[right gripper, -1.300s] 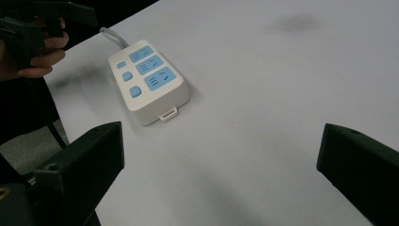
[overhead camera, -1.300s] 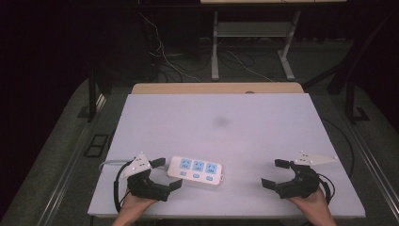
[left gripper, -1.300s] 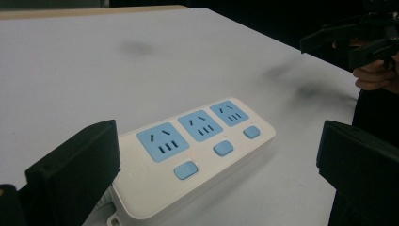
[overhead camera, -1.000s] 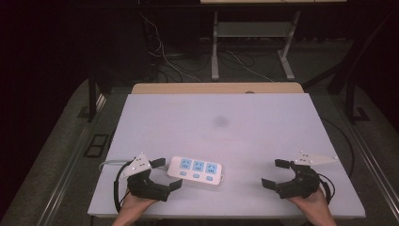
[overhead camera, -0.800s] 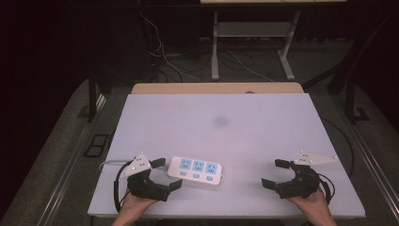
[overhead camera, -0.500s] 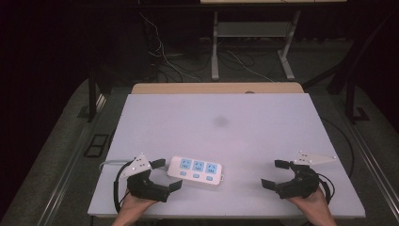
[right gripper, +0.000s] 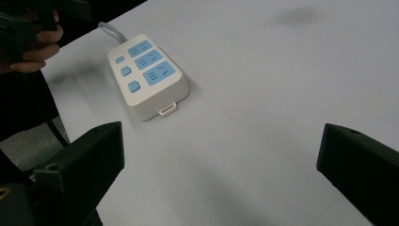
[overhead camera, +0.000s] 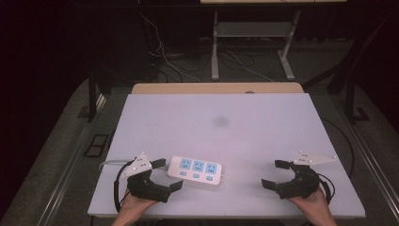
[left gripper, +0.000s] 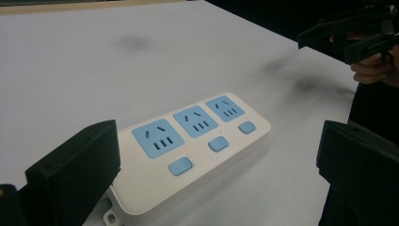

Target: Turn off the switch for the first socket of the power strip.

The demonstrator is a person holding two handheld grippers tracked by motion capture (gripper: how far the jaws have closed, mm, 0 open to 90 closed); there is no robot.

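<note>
A white power strip (overhead camera: 195,170) with three blue sockets and three blue buttons lies flat near the front of the white table (overhead camera: 211,122). My left gripper (overhead camera: 168,174) rests at the strip's left end, open. In the left gripper view the power strip (left gripper: 197,136) lies just ahead, its near end between the wide-apart jaws of my left gripper (left gripper: 216,150). My right gripper (overhead camera: 274,174) sits open near the front right, a good way right of the strip, with nothing between its fingers. In the right gripper view the strip (right gripper: 146,80) lies far left of the open right gripper (right gripper: 221,150).
The strip's white cable (overhead camera: 110,164) curls off its left end toward the table's left edge. A faint grey smudge (overhead camera: 220,121) marks the table's middle. Beyond the far edge are a wooden strip (overhead camera: 216,88), dark floor, cables and a metal frame (overhead camera: 249,37).
</note>
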